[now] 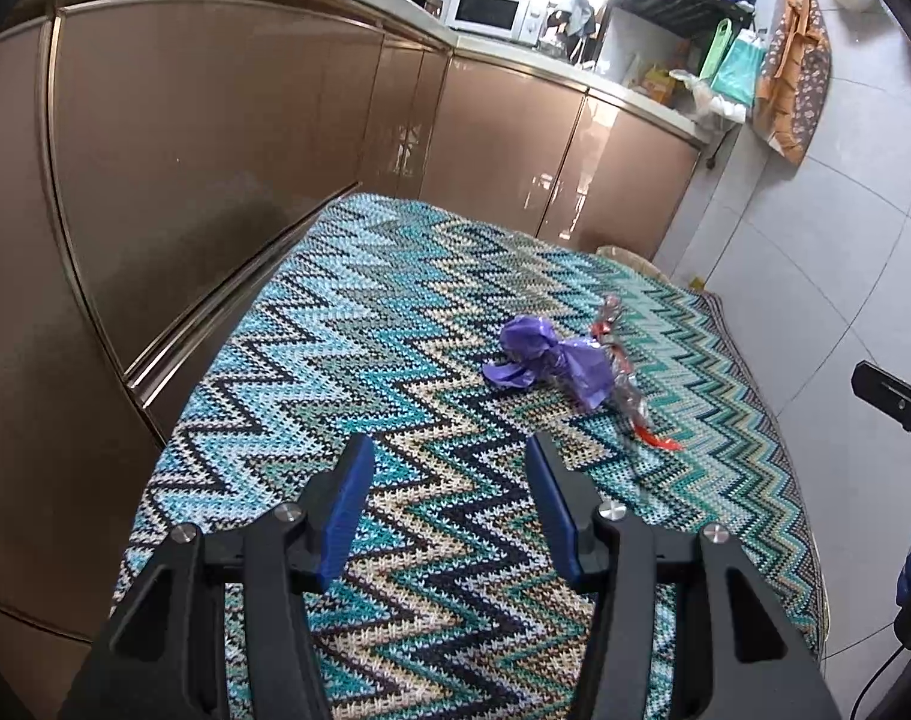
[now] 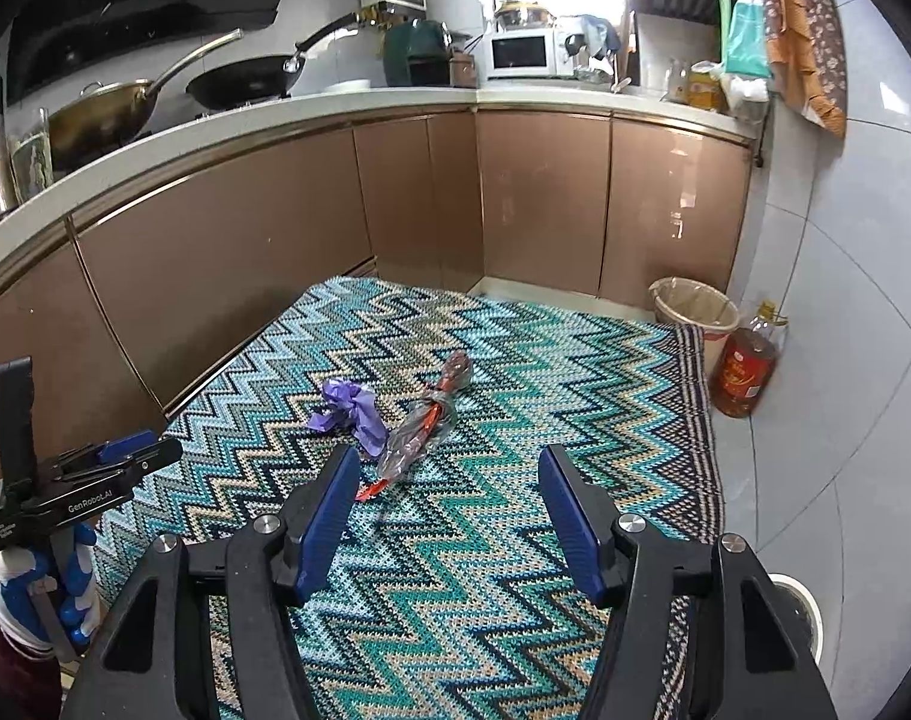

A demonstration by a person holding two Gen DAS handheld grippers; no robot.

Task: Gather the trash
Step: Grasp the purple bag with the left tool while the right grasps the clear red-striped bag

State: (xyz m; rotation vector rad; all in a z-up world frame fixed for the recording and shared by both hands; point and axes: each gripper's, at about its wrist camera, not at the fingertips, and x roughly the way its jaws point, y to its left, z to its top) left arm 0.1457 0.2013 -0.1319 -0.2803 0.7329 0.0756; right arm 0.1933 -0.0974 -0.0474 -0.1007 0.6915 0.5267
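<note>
Both grippers, left [image 1: 449, 450] and right [image 2: 449, 462], jaws released and empty above zigzag rug [image 2: 515, 372], purple wrapper [image 2: 350, 411] touching clear wrapper [image 2: 422, 426] mid-rug

Two trash pieces on rug [image 2: 485, 540]: one purple wrapper [image 2: 350, 411], one clear wrapper [image 2: 419, 429]. One bin [image 2: 695, 309]. One oil bottle [image 2: 746, 369]. Two woks, one microwave [image 2: 521, 54].

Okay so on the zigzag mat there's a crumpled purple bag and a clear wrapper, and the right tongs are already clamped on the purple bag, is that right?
Not quite. The right tongs are open and empty, short of the purple bag. The right wrist view shows this. The bag and the clear wrapper do lie on the zigzag mat.
</note>
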